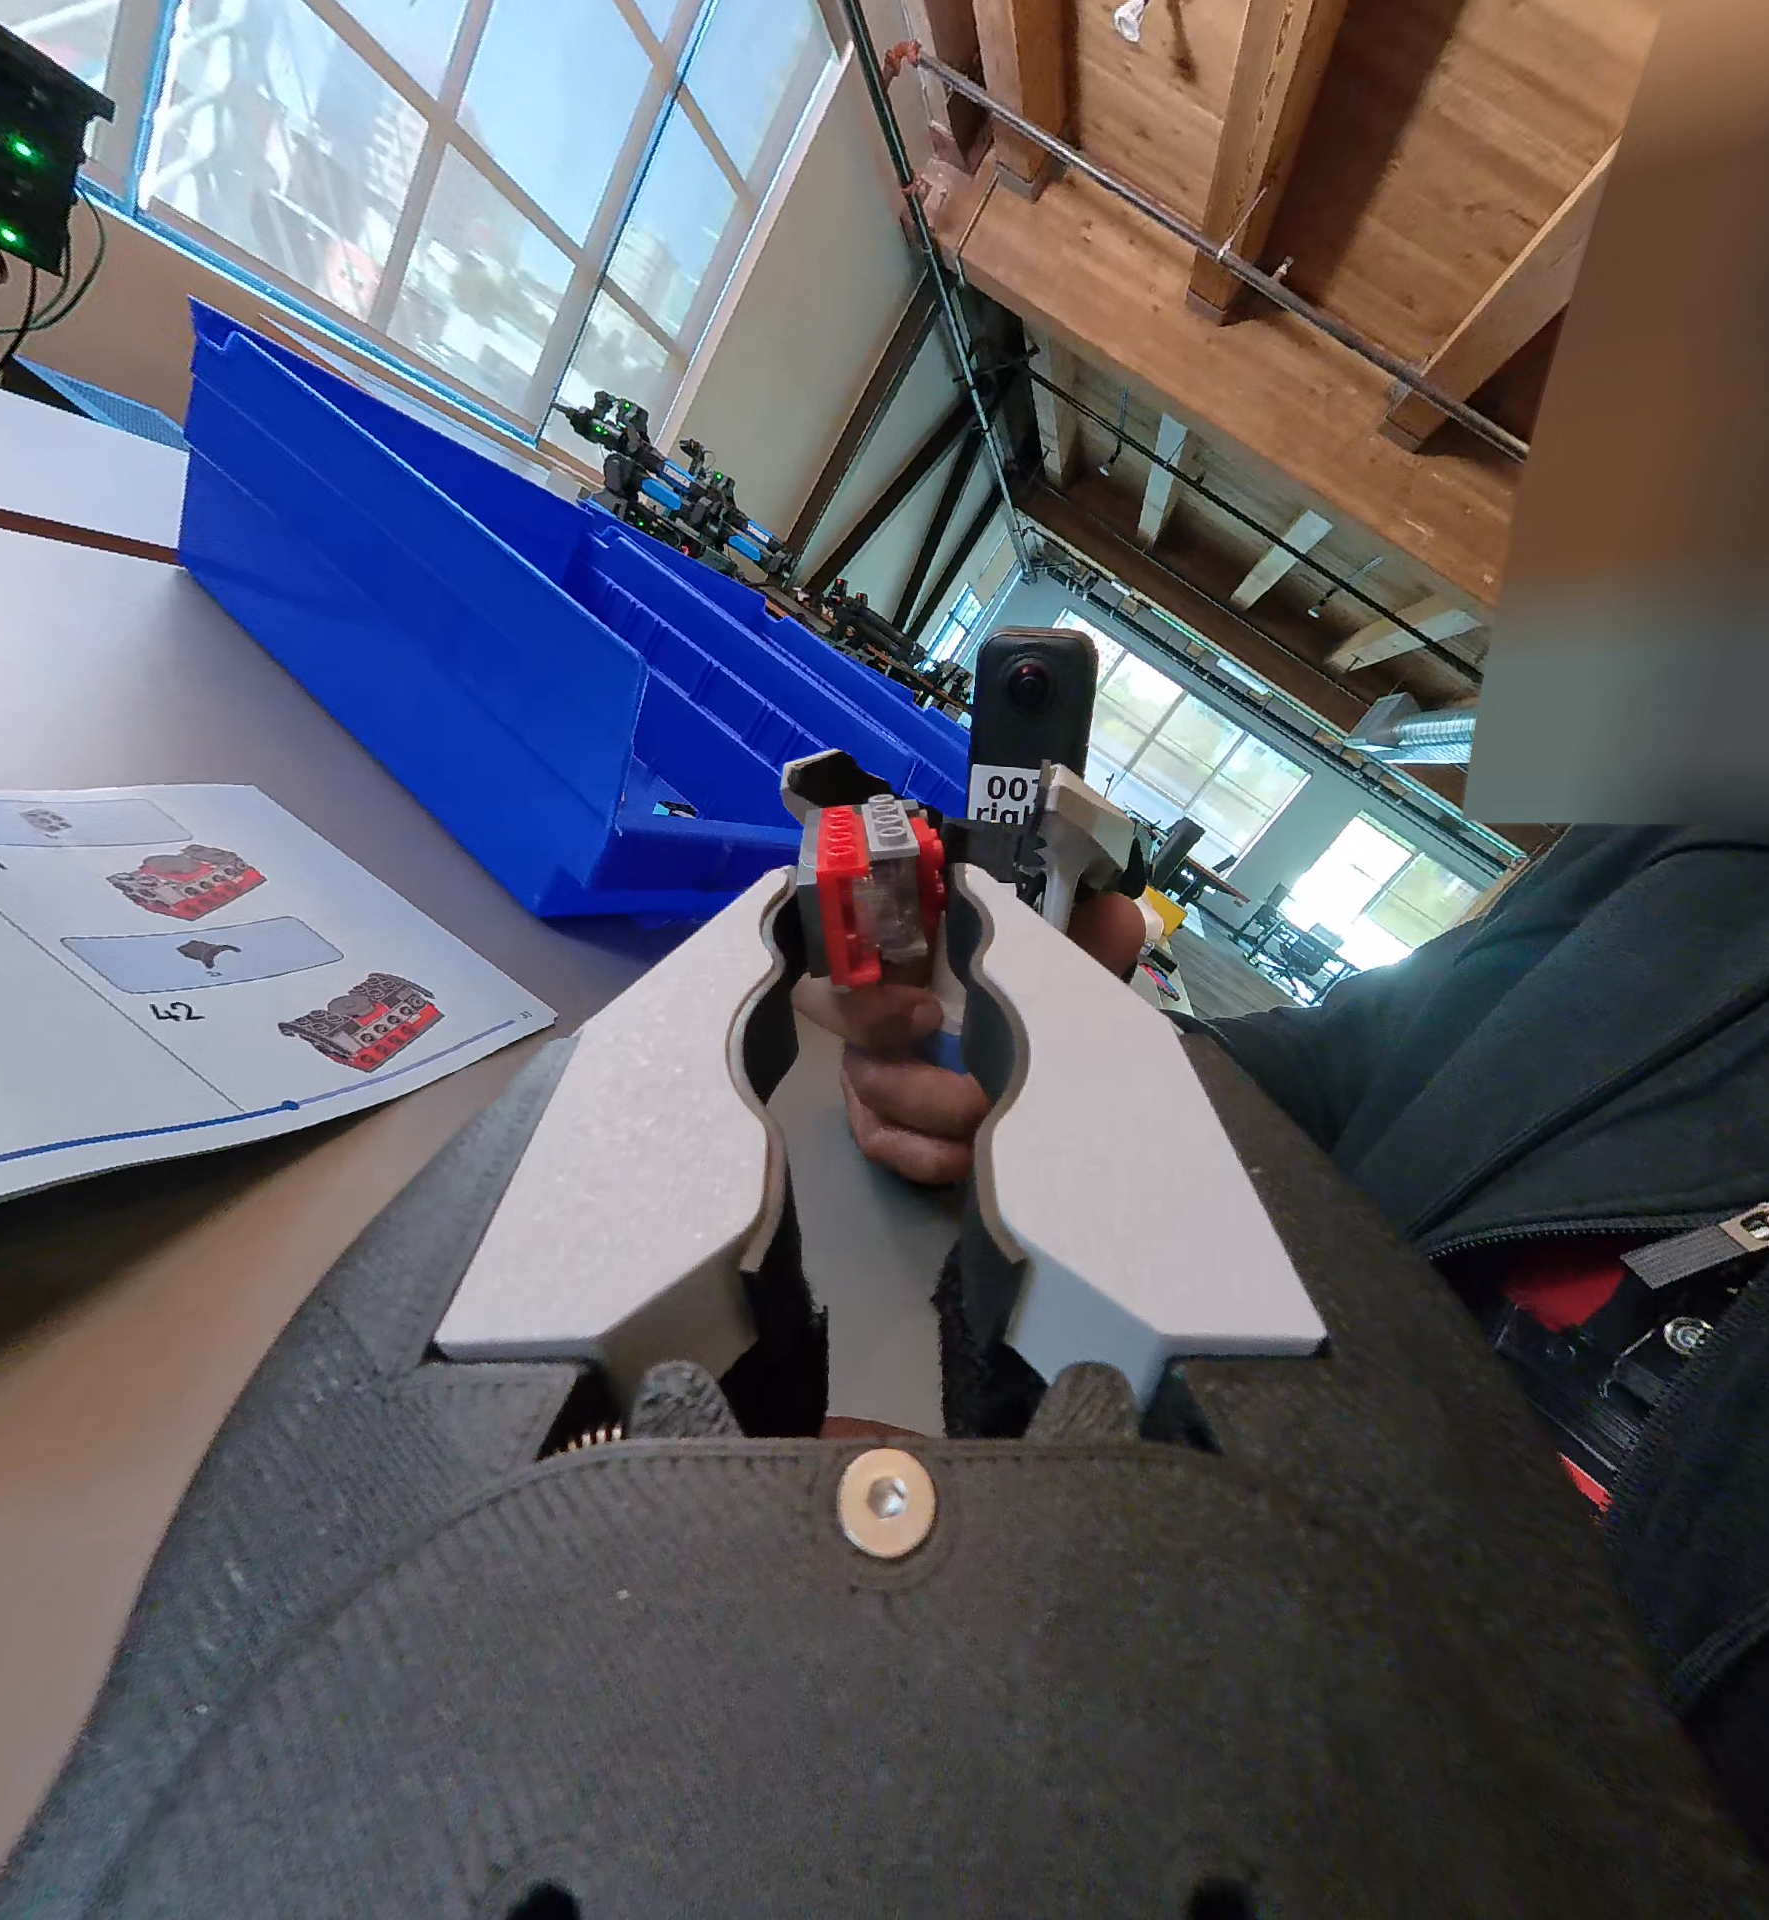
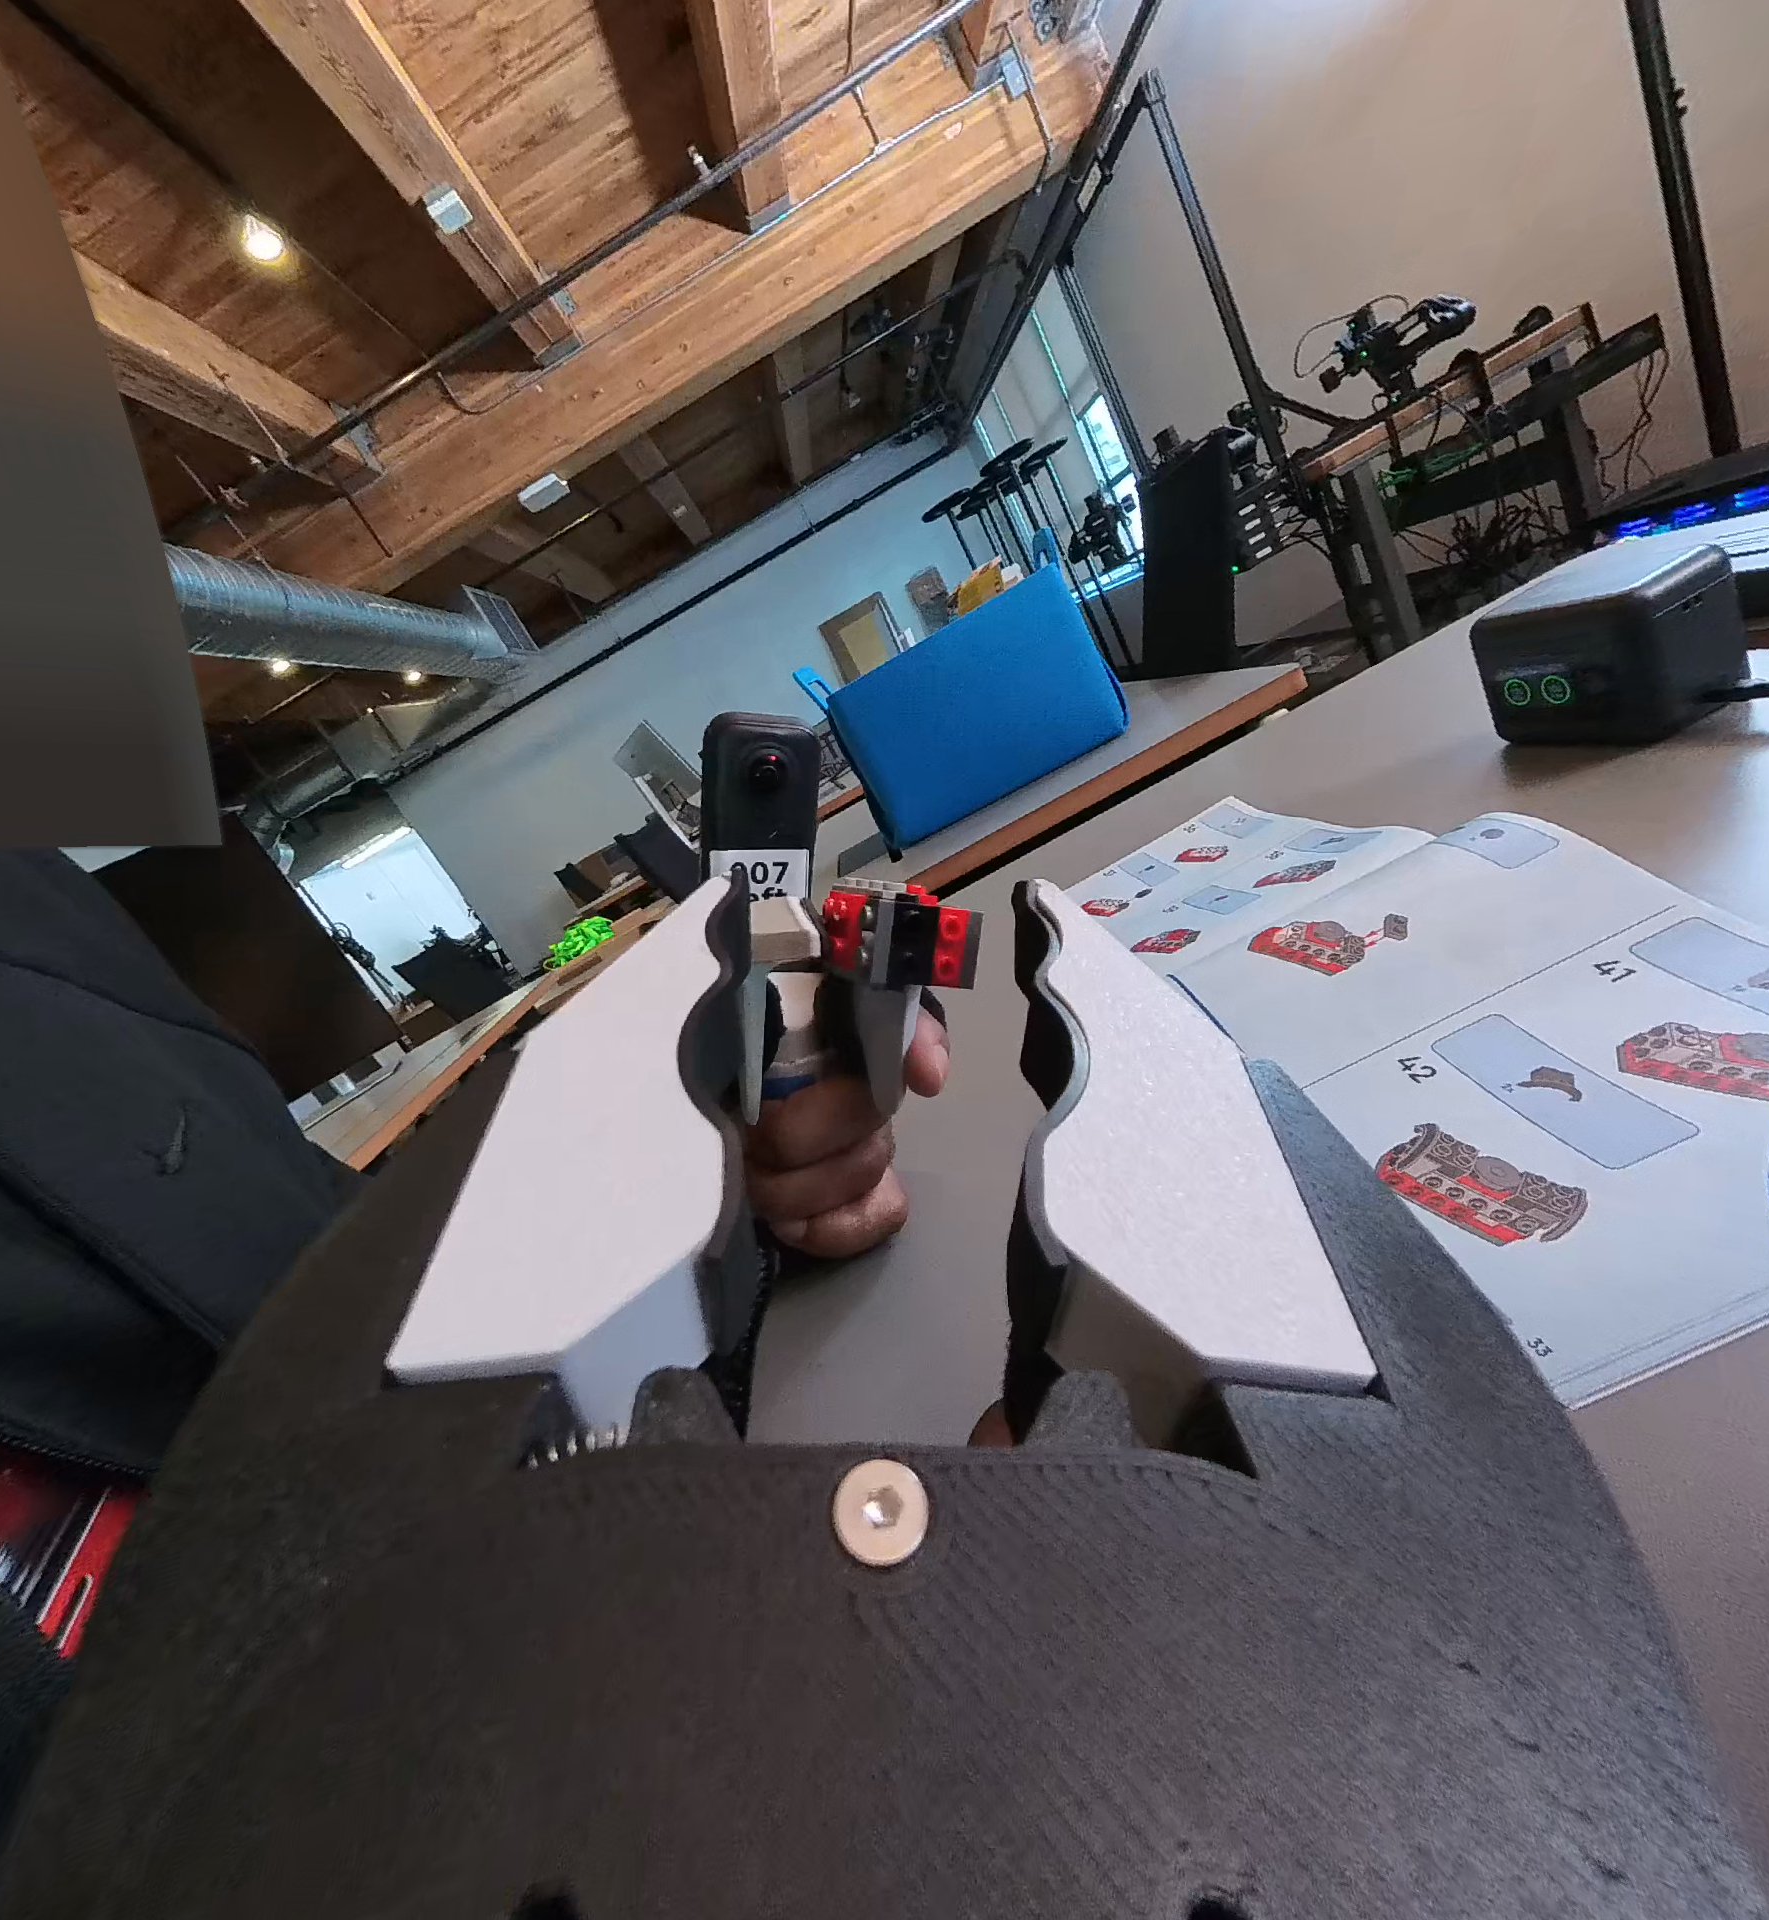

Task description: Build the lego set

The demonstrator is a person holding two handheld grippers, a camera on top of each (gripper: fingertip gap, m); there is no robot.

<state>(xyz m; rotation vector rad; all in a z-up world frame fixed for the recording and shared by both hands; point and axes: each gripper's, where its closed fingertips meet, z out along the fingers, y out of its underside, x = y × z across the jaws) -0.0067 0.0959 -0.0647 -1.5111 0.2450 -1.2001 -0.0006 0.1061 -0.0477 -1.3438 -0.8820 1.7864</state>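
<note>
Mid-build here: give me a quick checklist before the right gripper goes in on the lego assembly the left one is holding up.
1. Left gripper shut on the lego assembly: ok, the red and grey block sits between its fingertips, lifted off the table.
2. Right gripper free to take hold: ok, jaws apart with nothing between them.
3. Grippers lined up: ok, the assembly shows in the gap between the right fingers, further off.
4. Instruction booklet in sight: ok, open flat on the table.
5. Next piece ready: cannot tell, no loose piece is visible, and the blue bin shows only its outside.
</note>
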